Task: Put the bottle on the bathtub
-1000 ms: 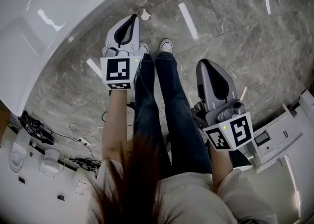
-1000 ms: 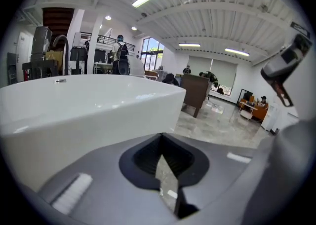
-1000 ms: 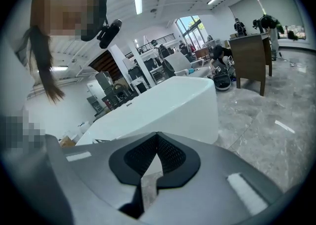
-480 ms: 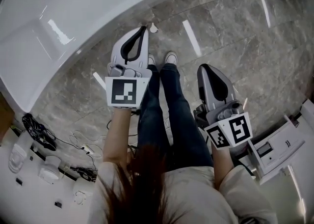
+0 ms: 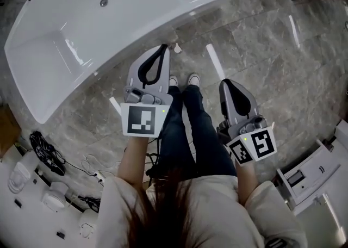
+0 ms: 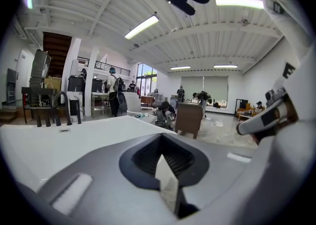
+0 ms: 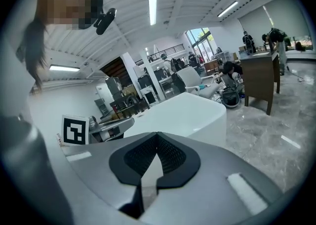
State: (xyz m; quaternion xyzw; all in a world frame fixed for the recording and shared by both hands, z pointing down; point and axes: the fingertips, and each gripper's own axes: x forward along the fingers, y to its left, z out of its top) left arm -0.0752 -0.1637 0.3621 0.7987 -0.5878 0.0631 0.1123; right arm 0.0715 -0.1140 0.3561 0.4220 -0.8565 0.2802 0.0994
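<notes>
Jaws of the left gripper (image 5: 162,47) were pressed together with nothing between them, as its own view (image 6: 160,137) showed. The right gripper (image 5: 228,82) was likewise closed and empty (image 7: 157,135). Both were held over the grey marble-tiled floor (image 5: 272,51), either side of the person's dark-jeaned legs (image 5: 187,124), pointing toward the far side. The long white glossy bathtub (image 5: 152,7) stood on the floor at far left, slanting across the head view, with a small round drain (image 5: 103,2) in its basin. The left gripper's tip was near its near wall and the right gripper was well apart from it. A small whitish object (image 5: 177,48), too small to tell whether it was the bottle, lay on the floor just beside the tub's near wall and right of the left gripper's tip.
</notes>
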